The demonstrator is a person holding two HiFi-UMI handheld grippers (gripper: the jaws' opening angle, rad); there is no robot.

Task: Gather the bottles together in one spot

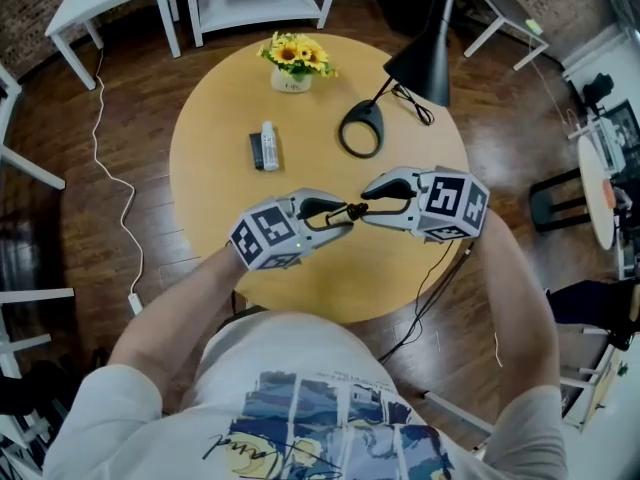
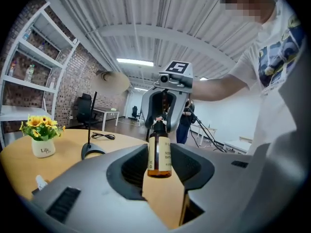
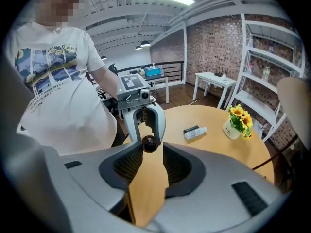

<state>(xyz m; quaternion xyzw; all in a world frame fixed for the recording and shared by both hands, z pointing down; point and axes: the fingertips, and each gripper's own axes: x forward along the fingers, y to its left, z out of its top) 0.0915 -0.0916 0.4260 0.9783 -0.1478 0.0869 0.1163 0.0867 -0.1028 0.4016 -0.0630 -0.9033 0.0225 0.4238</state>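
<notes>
A small amber bottle (image 2: 159, 149) with a dark cap hangs above the round wooden table (image 1: 420, 258), and my left gripper (image 2: 159, 171) is shut on its body. In the head view both grippers meet tip to tip over the table's near half, the left gripper (image 1: 340, 215) facing the right gripper (image 1: 366, 206). The right gripper view shows the bottle (image 3: 149, 143) cap-on between the tips of my right gripper (image 3: 149, 153), whose pads stand slightly off it. A white bottle (image 1: 268, 144) lies beside a flat black object (image 1: 256, 151) on the table's far left.
A white vase of sunflowers (image 1: 292, 63) stands at the table's far edge. A black desk lamp has its base (image 1: 361, 128) at the middle far side, its shade (image 1: 425, 63) overhanging the right, and a cable running off. White tables and shelving ring the room.
</notes>
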